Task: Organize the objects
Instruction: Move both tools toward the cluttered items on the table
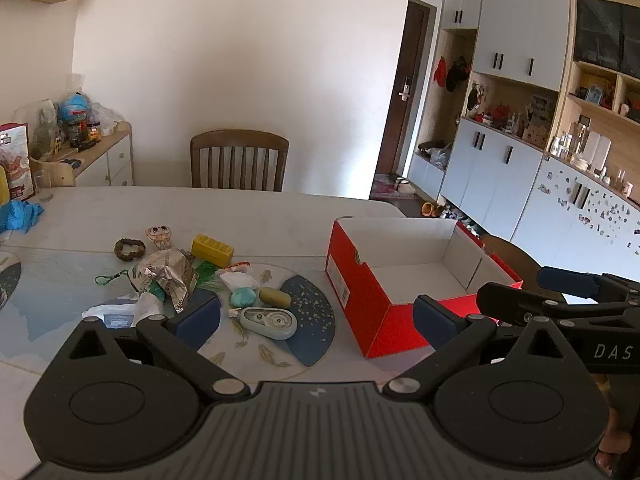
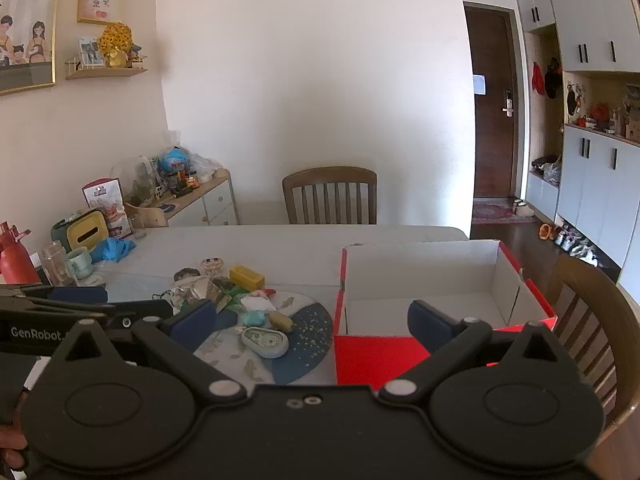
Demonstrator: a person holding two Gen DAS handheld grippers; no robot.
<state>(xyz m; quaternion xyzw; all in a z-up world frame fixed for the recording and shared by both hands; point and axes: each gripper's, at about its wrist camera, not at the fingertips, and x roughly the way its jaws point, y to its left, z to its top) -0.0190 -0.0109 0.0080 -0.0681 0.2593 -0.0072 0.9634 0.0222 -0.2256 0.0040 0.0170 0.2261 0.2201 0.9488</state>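
While both grippers are hovering short of the table [image 1: 280, 216], nothing is being carried yet, so the sorting looks to be sitting at its opening step: choosing a first item. The left gripper [image 1: 316, 320] is standing spread wide across the lower middle of its own view, with nothing between its blue pads, and the right gripper [image 2: 310, 318] is gaping just as wide and just as bare in its view.

A loose heap of small objects is lying left of centre in both frames: a grey-blue correction tape dispenser [image 1: 269, 322] nearest the camera, a teal lump [image 1: 243, 297] and an olive lump [image 1: 275, 297] just behind it, crumpled foil wrapping [image 1: 168, 276], a yellow block [image 1: 212, 250] and a brown braided ring [image 1: 129, 248] farther back. To the right of the heap, the red box [image 1: 372, 320] is sitting open, its white inside showing empty.

Judging from this layout, the next move is calling for one gripper to be dipping toward the near edge of the heap, probably the tape dispenser since it is lying apart from the tangle, closing across its narrow sides, then lifting it over the box wall. The foil and lumps are lying close together, so a careless approach could be dragging neighbours along.
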